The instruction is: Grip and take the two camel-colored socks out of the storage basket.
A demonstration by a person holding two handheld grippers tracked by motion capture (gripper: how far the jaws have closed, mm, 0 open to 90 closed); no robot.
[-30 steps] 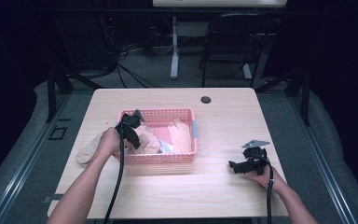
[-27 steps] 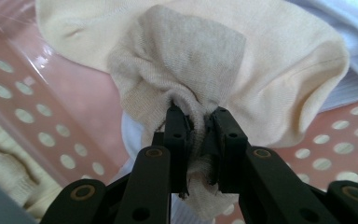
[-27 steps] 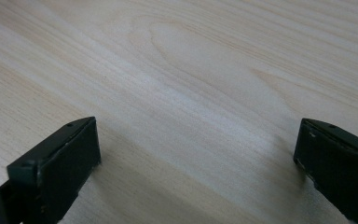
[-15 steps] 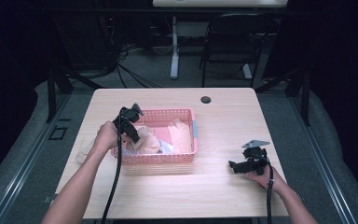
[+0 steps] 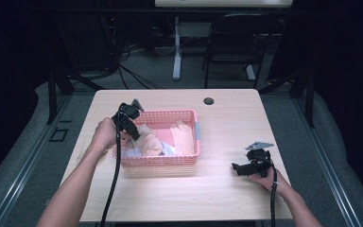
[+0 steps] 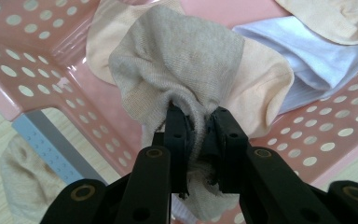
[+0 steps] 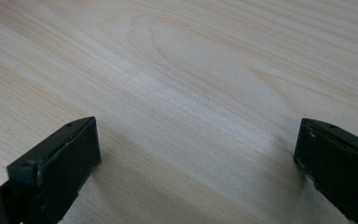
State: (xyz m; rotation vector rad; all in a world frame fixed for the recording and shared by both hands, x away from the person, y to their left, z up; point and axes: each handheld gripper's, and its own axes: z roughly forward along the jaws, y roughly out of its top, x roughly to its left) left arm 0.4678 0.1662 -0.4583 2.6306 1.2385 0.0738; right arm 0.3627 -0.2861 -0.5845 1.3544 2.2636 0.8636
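A pink perforated basket [image 5: 189, 160] stands on the table's left half and holds several socks. My left gripper [image 5: 135, 135] hangs over its left end, shut on a beige and grey sock [image 5: 149, 143]. In the left gripper view the jaws pinch a fold of this sock [image 6: 186, 70], which bunches above the basket wall [image 6: 23, 65]. A white sock [image 6: 317, 60] lies under it. My right gripper [image 5: 236, 168] rests low over bare wood at the right, jaws wide apart. The right gripper view has its fingertips [image 7: 65, 158] far apart over plain table [image 7: 191, 93].
Another beige sock [image 6: 23, 182] lies on the table outside the basket's left end. A small dark round hole cover [image 5: 209, 101] sits near the table's far edge. A chair and cables stand on the floor beyond the table.
My left gripper has risen with the sock, pulling it up out of the basket. The right gripper has stayed in place.
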